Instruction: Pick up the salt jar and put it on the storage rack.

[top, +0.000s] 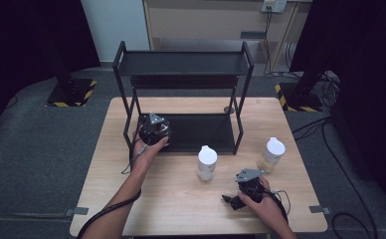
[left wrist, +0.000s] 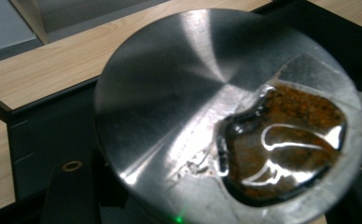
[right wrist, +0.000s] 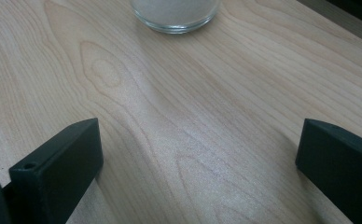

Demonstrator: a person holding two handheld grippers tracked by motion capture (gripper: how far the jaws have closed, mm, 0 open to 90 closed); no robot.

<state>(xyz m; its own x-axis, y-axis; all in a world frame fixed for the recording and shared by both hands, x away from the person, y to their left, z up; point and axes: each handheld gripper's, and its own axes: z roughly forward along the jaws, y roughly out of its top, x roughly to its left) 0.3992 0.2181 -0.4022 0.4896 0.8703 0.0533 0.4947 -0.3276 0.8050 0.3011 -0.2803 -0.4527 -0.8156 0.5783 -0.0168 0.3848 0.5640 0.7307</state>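
Observation:
A jar with a round brushed-metal lid (left wrist: 179, 93) sits very close in the left gripper view, and a clear window in the lid shows brown contents (left wrist: 286, 135). My left gripper (top: 153, 132) is shut on this jar over the left end of the black rack's lower shelf (top: 206, 132); the lid hides the pads. My right gripper (right wrist: 198, 154) rests low over the table near the front right (top: 233, 200), open, with bare wood between its jaws. A glass jar base (right wrist: 175, 14) stands just ahead of it.
The black two-tier rack (top: 181, 64) stands at the back of the wooden table (top: 181, 214). Two white-capped jars stand in front of it, one mid-table (top: 207, 163) and one to the right (top: 273, 154). Cables trail from both grippers.

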